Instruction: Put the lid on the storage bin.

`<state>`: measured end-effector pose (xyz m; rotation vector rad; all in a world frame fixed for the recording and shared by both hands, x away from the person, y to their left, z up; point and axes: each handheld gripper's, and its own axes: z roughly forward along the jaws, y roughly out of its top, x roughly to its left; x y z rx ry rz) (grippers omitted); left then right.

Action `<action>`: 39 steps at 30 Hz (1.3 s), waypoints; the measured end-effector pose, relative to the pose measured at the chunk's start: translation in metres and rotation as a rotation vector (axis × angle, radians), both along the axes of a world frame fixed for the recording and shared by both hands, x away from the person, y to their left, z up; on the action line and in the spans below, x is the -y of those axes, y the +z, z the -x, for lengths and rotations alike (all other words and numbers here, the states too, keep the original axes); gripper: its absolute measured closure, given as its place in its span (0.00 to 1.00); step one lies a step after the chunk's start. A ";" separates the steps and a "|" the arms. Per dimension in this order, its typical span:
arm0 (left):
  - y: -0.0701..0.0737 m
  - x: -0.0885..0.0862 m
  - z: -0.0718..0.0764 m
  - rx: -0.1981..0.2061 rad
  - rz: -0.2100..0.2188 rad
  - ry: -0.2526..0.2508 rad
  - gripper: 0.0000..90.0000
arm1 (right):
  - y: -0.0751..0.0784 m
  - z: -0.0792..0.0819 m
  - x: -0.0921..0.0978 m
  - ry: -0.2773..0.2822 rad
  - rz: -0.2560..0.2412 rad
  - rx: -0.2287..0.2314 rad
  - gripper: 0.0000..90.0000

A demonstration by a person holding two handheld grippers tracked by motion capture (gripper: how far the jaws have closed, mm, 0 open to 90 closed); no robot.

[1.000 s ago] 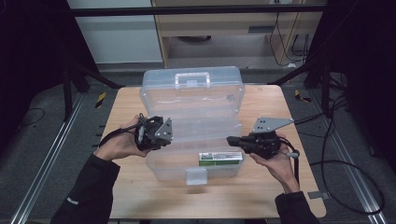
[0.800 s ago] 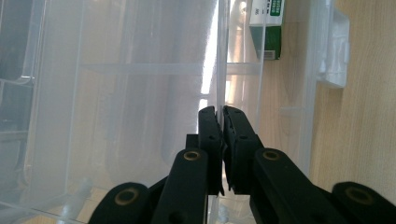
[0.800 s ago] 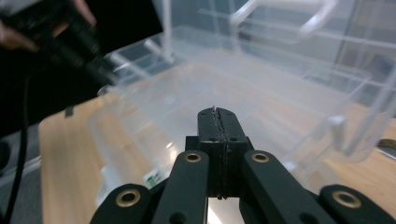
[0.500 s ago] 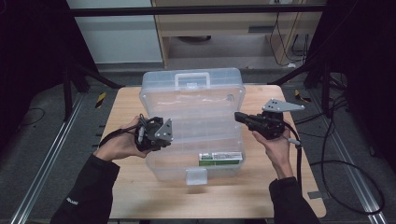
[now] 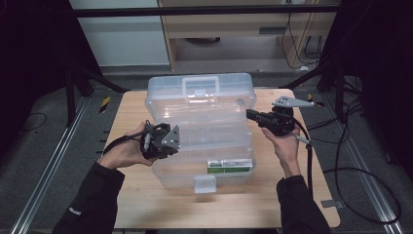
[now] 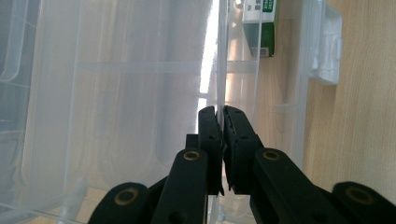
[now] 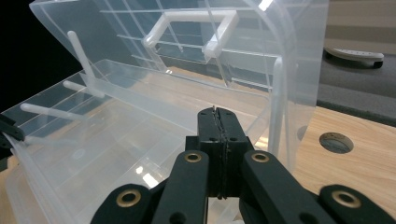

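A clear plastic storage box (image 5: 170, 178) stands open on the wooden table, its lid (image 5: 199, 97) raised at the back. A clear insert tray (image 5: 214, 134) sits tilted over the box. My left gripper (image 5: 178, 141) (image 6: 220, 112) is shut on the thin left edge of the tray (image 6: 140, 93). My right gripper (image 5: 249, 114) (image 7: 217, 112) is shut at the far right rim of the tray (image 7: 140, 102), with a thin sliver of plastic between its tips. A green and white carton (image 5: 229, 165) (image 6: 259, 23) lies in the bottom of the box near its front wall.
The lid's white handle (image 7: 191, 28) is just beyond my right gripper. A white latch (image 5: 204, 184) hangs on the box's front. The wooden table (image 5: 292, 195) has a round hole (image 7: 335, 142) at its right. Cables trail off the table's right side.
My right gripper has moved from beside the green carton toward the back, up to the tray's far right rim. The left gripper has stayed in place, still clamped.
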<state>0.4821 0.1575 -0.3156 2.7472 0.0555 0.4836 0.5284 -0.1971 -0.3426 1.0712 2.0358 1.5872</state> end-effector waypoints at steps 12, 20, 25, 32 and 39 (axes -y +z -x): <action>-0.003 0.000 0.002 -0.022 -0.007 -0.006 0.95 | 0.001 -0.003 0.005 -0.029 0.010 -0.002 1.00; -0.004 0.001 0.003 -0.017 -0.011 -0.007 0.95 | 0.002 -0.002 0.006 -0.027 0.020 -0.002 1.00; -0.004 0.002 0.003 -0.018 -0.014 -0.003 0.94 | 0.002 -0.001 0.007 -0.019 0.018 -0.003 1.00; -0.004 0.001 0.003 -0.011 -0.005 -0.005 0.92 | 0.004 0.002 0.006 0.004 0.017 -0.007 1.00; -0.006 0.004 0.002 -0.006 0.016 0.007 0.84 | 0.001 0.006 0.005 0.023 0.025 -0.009 1.00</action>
